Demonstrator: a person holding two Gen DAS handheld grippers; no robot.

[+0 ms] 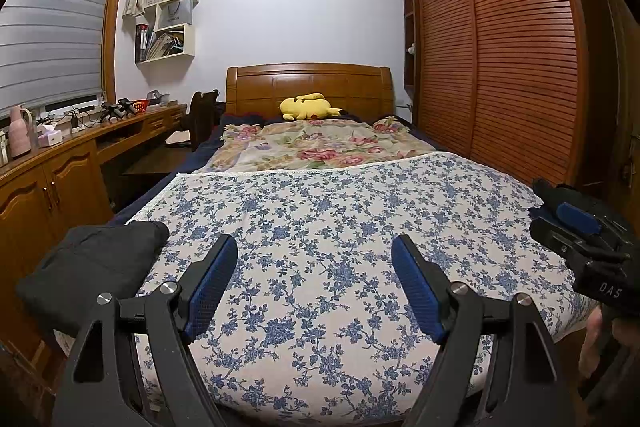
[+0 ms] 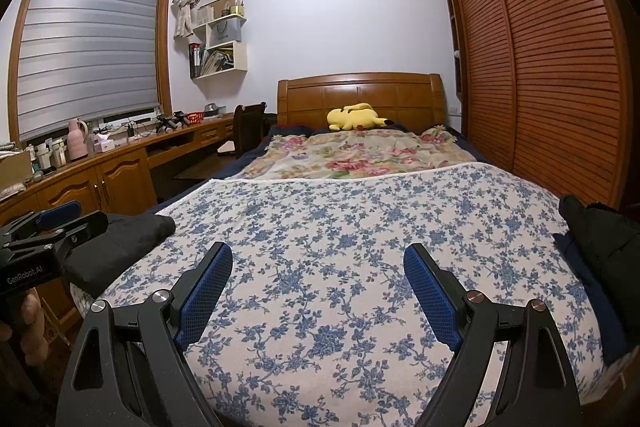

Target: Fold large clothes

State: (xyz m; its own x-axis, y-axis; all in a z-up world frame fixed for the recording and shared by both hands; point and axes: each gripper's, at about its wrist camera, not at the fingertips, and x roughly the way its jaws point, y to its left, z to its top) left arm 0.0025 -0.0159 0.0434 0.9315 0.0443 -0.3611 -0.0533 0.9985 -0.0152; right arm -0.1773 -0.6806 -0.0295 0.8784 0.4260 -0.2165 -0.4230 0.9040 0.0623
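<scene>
A folded black garment [image 1: 96, 263] lies at the near left corner of the bed; it also shows in the right wrist view [image 2: 120, 243]. A dark pile of black and navy clothes [image 2: 600, 259] lies at the near right edge of the bed. My left gripper [image 1: 314, 281] is open and empty above the blue-flowered sheet [image 1: 320, 211]. My right gripper [image 2: 318, 289] is open and empty above the same sheet [image 2: 340, 219]. The right gripper also shows at the right edge of the left wrist view [image 1: 576, 223], over the dark pile. The left gripper also shows at the left edge of the right wrist view [image 2: 52, 227].
A flowered quilt [image 1: 320, 147] and a yellow plush toy [image 1: 308, 107] lie toward the wooden headboard [image 1: 308, 83]. A wooden desk and cabinets [image 1: 60, 163] with small items run along the left. A slatted wardrobe [image 1: 520, 67] stands right of the bed.
</scene>
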